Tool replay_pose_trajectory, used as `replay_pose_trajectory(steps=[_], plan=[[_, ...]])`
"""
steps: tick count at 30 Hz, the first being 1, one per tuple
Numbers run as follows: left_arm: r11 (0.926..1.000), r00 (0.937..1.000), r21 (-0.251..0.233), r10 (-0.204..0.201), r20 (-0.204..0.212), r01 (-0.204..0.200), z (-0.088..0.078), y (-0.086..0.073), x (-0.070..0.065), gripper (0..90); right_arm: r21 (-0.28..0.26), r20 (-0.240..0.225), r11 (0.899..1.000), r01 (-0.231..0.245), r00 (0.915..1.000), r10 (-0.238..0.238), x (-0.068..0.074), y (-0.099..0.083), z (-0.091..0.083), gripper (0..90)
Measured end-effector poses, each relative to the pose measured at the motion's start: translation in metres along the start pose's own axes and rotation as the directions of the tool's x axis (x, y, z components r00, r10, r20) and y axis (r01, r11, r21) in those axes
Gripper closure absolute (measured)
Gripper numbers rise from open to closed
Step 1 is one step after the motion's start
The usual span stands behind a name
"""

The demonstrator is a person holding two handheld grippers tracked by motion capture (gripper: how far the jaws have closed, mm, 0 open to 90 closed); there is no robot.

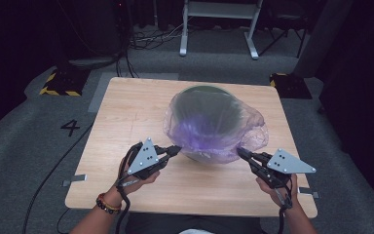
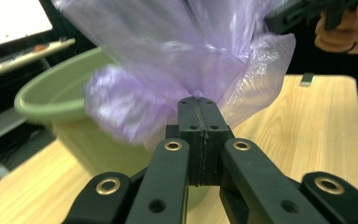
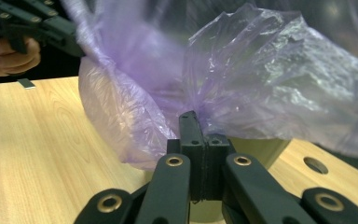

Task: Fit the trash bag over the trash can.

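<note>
I have a pale green round plastic tub standing near the middle of the light wooden surface, and draped over its mouth is a thin, translucent purple plastic bag, the kind used as a bin liner. My left gripper sits at the near-left side of the tub and my right gripper at the near-right, both low against its wall where the film hangs down. In the left gripper view the black jaws are pressed flat together with a gathered pinch of the purple film rising out from between them, so I read that side as clamped on the bag; the green rim shows behind and to the left. The right gripper view tells the same story: jaws closed on a bunched fold of the film, with the tub's wall just visible below and behind. I hold it at two points on opposite sides, I think, because a limp sheet like this collapses if taken from one edge; two pinches keep the opening spread and let me draw the hem evenly down the outside of the tub. The far side of the bag looks already over the rim, while the near side is puffed and loose, so my guess is that seating the liner is partway done. The film is slippery and tears easily, so any pull should be gentle.
</note>
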State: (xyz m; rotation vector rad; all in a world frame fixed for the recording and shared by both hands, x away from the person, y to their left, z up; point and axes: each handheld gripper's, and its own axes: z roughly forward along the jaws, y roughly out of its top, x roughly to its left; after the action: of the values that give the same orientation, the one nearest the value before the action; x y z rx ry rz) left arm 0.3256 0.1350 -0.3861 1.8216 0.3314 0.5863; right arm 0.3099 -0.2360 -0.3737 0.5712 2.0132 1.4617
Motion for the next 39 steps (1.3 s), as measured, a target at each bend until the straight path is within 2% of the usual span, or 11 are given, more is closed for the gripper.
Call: replay_pose_trajectory(steps=[10, 12, 14, 17, 21, 24, 25, 32, 35, 37, 39], plan=[[0.9969, 0.9988, 0.065, -0.043, -0.025, 0.045, -0.002, -0.022, 0.004, 89.2, 0.021, 0.034, 0.999, -0.041, 0.9986, 0.04, -0.012, -0.015, 0.008, 90.0], [0.9963, 0.9986, 0.073, -0.045, -0.027, 0.047, -0.003, -0.024, 0.004, 84.3, 0.021, 0.039, 0.999, -0.039, 0.9985, 0.038, -0.014, -0.017, 0.009, 90.0], [0.9938, 0.9963, 0.077, -0.078, -0.036, 0.08, -0.009, -0.024, 0.006, 67.1, 0.02, 0.042, 0.999, -0.044, 0.9982, 0.043, -0.016, -0.02, 0.008, 90.0], [0.99, 0.9911, 0.046, -0.133, -0.008, 0.133, -0.018, -0.015, 0.004, 40.0, 0.012, 0.05, 1.0, -0.025, 0.9984, 0.025, -0.014, -0.018, 0.006, 90.0], [0.9894, 0.9895, 0.009, -0.145, 0.006, 0.145, -0.026, -0.001, -0.007, 17.7, 0.016, 0.063, 1.0, -0.001, 0.998, 0.0, -0.009, -0.014, 0.008, 90.0], [0.9911, 0.9899, -0.012, -0.132, 0.052, 0.133, -0.031, 0.012, -0.02, 15.9, 0.023, 0.081, 1.0, 0.016, 0.9966, -0.018, -0.006, -0.012, 0.009, 90.0], [0.9907, 0.9867, -0.021, -0.132, 0.096, 0.134, -0.035, 0.024, -0.028, 15.7, 0.025, 0.083, 1.0, 0.017, 0.9963, -0.02, -0.005, -0.012, 0.009, 90.0], [0.991, 0.9798, -0.073, -0.098, 0.174, 0.112, -0.055, 0.067, -0.055, 15.5, 0.039, 0.113, 0.999, 0.037, 0.9927, -0.041, -0.002, -0.01, 0.01, 90.0], [0.9934, 0.9849, -0.086, -0.061, 0.162, 0.076, -0.059, 0.077, -0.067, 15.2, 0.046, 0.122, 0.998, 0.041, 0.9915, -0.047, -0.002, -0.01, 0.01, 90.0], [0.9974, 0.9924, -0.071, 0.0, 0.123, 0.009, -0.056, 0.081, -0.081, 14.7, 0.052, 0.128, 0.998, 0.042, 0.9906, -0.048, -0.001, -0.009, 0.011, 90.0], [0.9989, 0.992, -0.038, 0.032, 0.122, -0.028, -0.046, 0.079, -0.09, 15.7, 0.056, 0.133, 0.998, 0.042, 0.9898, -0.049, 0.0, -0.009, 0.011, 90.0]])
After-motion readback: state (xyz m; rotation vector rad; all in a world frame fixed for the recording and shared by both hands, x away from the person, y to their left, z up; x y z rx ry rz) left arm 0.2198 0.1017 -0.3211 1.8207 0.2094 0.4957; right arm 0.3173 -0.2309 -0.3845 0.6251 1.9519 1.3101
